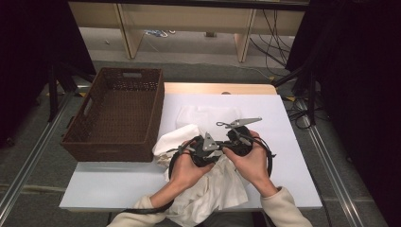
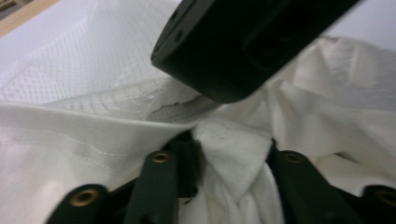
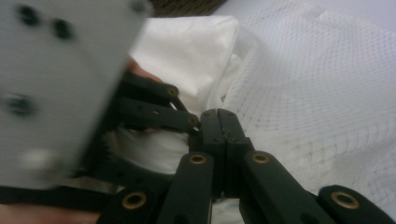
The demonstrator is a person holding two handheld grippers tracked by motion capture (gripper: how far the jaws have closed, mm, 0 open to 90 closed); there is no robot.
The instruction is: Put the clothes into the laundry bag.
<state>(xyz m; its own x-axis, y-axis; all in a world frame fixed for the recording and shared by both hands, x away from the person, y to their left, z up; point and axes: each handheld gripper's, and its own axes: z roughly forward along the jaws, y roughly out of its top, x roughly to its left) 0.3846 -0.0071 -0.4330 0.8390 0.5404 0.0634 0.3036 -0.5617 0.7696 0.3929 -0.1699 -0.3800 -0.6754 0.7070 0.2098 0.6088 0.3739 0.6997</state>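
So the right gripper (image 3: pixel 219 122) has its jaws pressed flat together, tip to tip, and I honestly can't tell if any cloth is pinched in there. They sit right against the mesh part of the white garment (image 1: pixel 208 184). The left gripper (image 2: pixel 233 163) has its jaws parted with a bunched fold of the same white fabric sitting between them. The fold fills the gap, but the pads don't look clamped down on it. No earlier look to compare with, so that's all I'll say on those.

From above, both grippers are nearly touching each other in the middle of the desk (image 1: pixel 293 156), the left gripper (image 1: pixel 201 150) and right gripper (image 1: pixel 239 142) side by side, each wrapped in a hand. The left hand (image 1: pixel 187 170) comes in from the lower left, the right hand (image 1: pixel 253 163) from the lower right, both in pale sleeves. Grey three-cornered plates stick up off the tops of the grippers.

The garment lies crumpled under and around the hands. Part of it is spread flat toward the far side of the desk, and part hangs over the near edge by the person.

A brown wicker basket (image 1: pixel 85 137) sits at the left edge of the desk, just beside the cloth.
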